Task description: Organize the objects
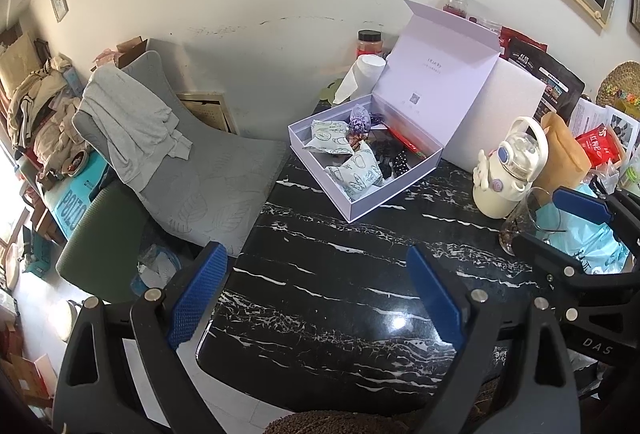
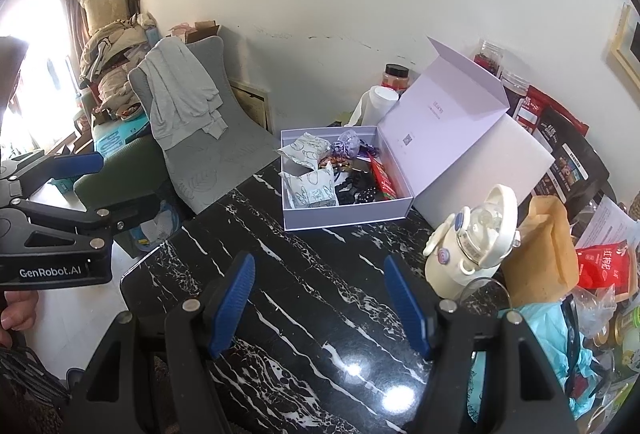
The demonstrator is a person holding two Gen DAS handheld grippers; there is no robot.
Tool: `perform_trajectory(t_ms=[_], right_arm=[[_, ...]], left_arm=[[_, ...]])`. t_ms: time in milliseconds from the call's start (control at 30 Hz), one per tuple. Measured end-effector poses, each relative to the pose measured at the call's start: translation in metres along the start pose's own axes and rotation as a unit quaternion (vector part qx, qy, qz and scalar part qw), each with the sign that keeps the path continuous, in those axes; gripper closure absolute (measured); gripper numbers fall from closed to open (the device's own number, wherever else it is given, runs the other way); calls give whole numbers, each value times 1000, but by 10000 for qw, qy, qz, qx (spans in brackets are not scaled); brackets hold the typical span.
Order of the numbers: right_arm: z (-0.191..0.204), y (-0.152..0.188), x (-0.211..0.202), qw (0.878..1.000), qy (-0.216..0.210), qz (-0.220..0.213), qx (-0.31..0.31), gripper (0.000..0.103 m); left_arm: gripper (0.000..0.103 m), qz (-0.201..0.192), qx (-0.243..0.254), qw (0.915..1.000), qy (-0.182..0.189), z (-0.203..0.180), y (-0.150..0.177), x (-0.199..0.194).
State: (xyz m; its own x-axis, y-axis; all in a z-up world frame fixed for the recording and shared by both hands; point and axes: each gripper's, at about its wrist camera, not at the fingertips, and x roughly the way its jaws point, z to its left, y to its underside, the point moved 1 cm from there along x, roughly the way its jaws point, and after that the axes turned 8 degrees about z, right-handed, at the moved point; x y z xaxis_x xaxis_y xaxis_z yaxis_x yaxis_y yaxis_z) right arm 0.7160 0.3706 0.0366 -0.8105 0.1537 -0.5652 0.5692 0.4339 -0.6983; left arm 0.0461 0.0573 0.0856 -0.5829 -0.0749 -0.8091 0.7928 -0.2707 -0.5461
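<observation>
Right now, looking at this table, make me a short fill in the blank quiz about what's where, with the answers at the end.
1. The lid of the lavender gift box stands ____.
2. Neither the left gripper nor the right gripper holds anything; both are ____.
3. The cream water bottle stands to the ____ of the box in both views.
4. The marble tabletop is black with ____ veins.

Answers: open; open; right; white
</observation>
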Motion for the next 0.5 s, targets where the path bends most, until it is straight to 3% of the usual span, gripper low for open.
perform_trajectory(t_ms=[500], right_arm=[[6,5,-7,9999,69,-88,-4,35]], left_arm=[[12,-7,93,9999,95,-4,7,-3]])
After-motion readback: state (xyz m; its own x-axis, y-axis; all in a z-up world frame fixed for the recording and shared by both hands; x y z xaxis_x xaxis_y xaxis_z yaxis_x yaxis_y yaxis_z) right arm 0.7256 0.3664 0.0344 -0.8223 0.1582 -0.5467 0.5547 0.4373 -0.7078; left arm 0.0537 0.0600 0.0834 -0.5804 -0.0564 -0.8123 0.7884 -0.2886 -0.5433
